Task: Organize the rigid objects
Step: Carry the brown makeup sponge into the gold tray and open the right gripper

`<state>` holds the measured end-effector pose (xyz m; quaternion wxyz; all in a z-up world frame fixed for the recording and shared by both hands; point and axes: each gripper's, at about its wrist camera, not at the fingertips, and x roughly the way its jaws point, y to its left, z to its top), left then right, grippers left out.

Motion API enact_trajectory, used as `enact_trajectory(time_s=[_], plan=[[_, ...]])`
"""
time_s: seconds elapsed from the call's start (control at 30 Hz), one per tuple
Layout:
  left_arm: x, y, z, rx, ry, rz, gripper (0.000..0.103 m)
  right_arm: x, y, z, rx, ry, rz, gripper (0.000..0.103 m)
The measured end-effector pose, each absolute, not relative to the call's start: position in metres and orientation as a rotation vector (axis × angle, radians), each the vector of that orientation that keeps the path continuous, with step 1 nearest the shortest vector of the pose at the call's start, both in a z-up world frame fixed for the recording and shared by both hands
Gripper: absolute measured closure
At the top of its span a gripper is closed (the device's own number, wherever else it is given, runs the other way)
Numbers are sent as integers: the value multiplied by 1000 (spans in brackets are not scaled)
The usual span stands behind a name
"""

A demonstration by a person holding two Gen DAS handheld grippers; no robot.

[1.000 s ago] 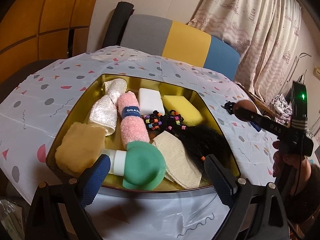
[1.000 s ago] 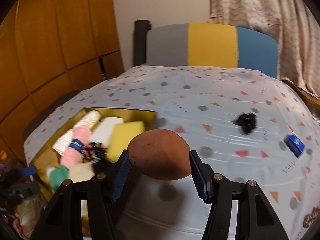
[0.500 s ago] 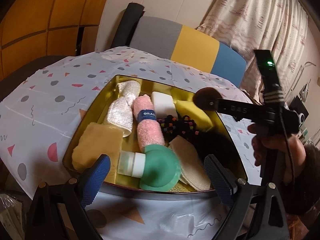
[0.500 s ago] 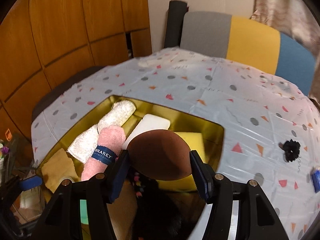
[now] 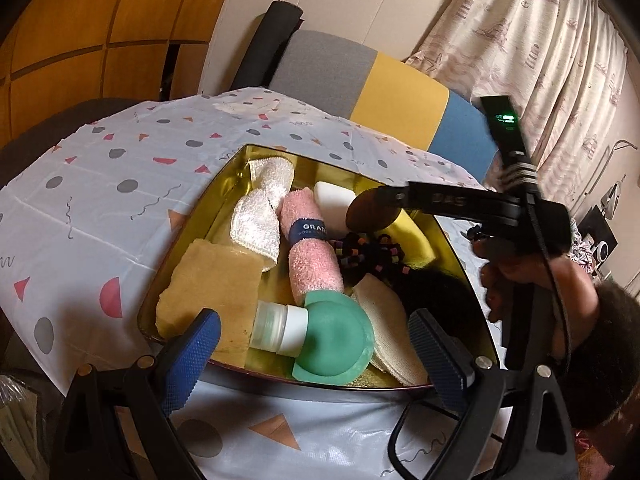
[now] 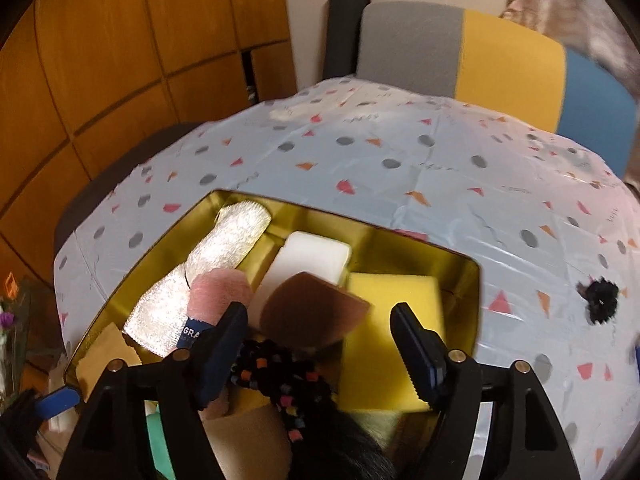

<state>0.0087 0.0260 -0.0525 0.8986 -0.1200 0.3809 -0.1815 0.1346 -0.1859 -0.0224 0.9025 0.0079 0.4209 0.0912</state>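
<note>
The right claw [image 6: 320, 344] had just been opening, the brown egg-shaped sponge [image 6: 312, 312] loose between its jaws at frame centre; it might roll off the yellow sponge [image 6: 392, 312]. The left claw [image 5: 316, 344] gaped empty.

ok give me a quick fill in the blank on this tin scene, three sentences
1. The brown sponge sits between the right gripper's ____ jaws.
2. The white block lies beside the ____ sponge.
3. The rolled pink towel wears a dark ____ band.

Missing words: open; yellow; blue

Patterned table [image 6: 400, 168] carries gold tin [image 6: 420, 248], black scrunchie [image 6: 602, 299].
</note>
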Motion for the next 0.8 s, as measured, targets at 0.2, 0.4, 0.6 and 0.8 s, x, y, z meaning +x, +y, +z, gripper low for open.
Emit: enact_trajectory(time_s=[0.2,0.4,0.6,0.8], plan=[[7,20,-53,-254,796,-407,7,99,-203,-12,7,812,156,23],[0,10,-49,-236,790,-431,7,67,-228,-12,59,802,120,22],[-6,-1,-45,-212,782,-452,7,42,-256,-15,102,793,67,20],[-13,-13,-44,-191,793,-480,7,19,-287,-30,162,822,12,20]])
